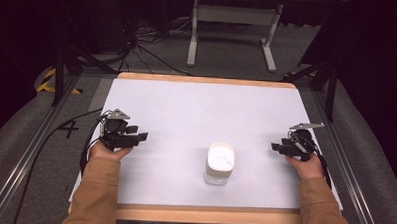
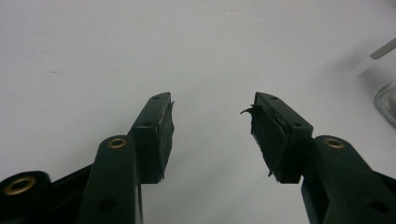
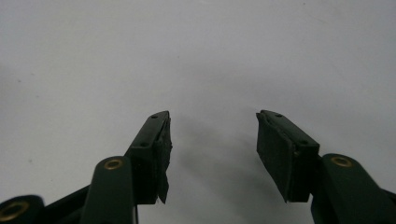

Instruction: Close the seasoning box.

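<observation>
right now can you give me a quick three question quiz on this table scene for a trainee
1. True or false: the left tool grips the clear jar with a white lid.
2. How do the right tool's jaws stand?
3. The jar stands: A) between the two tools, B) off the white table.

Key: 1 false, its jaws are open and hold nothing. 2 open, with nothing between them. 3 A.

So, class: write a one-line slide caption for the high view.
Jar mid-table, between open left gripper and right gripper.
</observation>
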`<state>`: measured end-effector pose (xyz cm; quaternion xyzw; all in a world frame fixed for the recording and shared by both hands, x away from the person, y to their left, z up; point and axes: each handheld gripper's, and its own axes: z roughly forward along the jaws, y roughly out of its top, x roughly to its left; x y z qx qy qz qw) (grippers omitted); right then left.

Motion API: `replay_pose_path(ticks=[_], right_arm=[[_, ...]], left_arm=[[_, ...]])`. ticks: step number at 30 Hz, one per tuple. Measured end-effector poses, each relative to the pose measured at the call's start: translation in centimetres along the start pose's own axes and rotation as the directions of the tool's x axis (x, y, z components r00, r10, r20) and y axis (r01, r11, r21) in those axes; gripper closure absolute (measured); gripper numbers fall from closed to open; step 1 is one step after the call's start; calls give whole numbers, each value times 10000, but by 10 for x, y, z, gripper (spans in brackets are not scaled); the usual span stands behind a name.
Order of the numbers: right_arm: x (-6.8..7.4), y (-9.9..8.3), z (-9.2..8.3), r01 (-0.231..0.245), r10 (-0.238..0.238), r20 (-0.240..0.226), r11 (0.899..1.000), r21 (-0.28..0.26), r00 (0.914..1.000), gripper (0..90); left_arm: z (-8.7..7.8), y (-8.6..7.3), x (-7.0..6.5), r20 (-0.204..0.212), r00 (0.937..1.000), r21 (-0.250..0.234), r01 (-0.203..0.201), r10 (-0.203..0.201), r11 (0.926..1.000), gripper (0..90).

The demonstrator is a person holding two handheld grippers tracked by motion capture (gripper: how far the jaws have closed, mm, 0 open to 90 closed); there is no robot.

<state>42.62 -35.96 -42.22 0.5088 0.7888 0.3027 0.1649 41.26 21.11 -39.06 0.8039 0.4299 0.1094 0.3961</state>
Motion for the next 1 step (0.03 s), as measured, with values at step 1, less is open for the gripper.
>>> replay_pose_path(ticks=[1], right_arm=[[0,0,-1,91,-91,49,9999,-113,9999,449]], left_arm=[[0,0,0,19,10000,4,19,-19,10000,485]])
